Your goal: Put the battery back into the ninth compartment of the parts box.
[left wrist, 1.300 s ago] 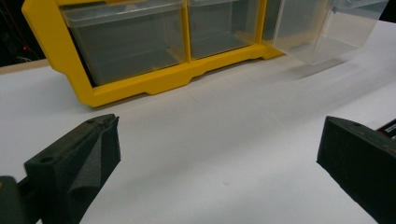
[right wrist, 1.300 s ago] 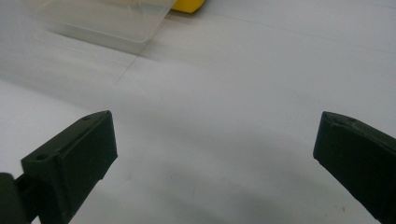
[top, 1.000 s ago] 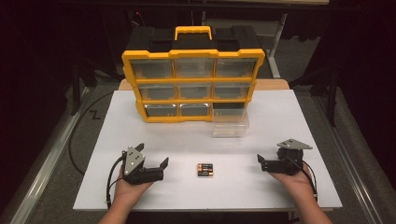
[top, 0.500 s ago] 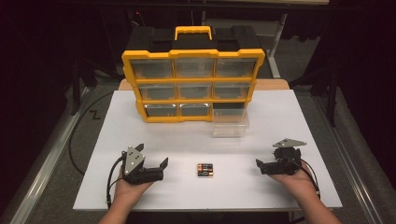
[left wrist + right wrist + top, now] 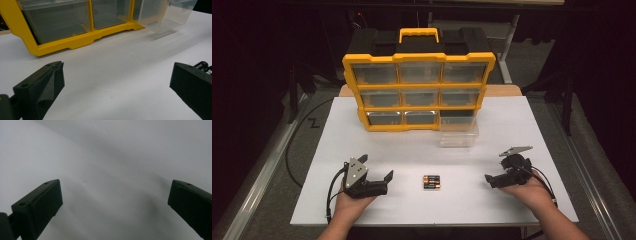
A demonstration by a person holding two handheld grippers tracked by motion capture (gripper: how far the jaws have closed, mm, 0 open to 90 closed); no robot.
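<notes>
Batteries (image 5: 431, 182): small black-and-orange pack, near centre of white table (image 5: 412, 150) | left gripper (image 5: 374, 171): jaws spread, empty | right gripper (image 5: 488, 179): jaws spread, empty | yellow drawer organizer (image 5: 418, 90): far; clear drawer (image 5: 458, 131) out.

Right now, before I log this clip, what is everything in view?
Drawer organizer: one, yellow frame, black top, yellow handle, clear drawers; far half of table.
Removed drawer: one, clear plastic; on the table in front of the organizer's open bottom-right slot.
Batteries: one small pack, black with copper-coloured ends; near edge, between the tools.
Table: one, white top.
Left tool: black, jaws open, on the table left of the batteries.
Right tool: black, jaws open, right of the batteries.
Hands: two, holding the tools.
</notes>
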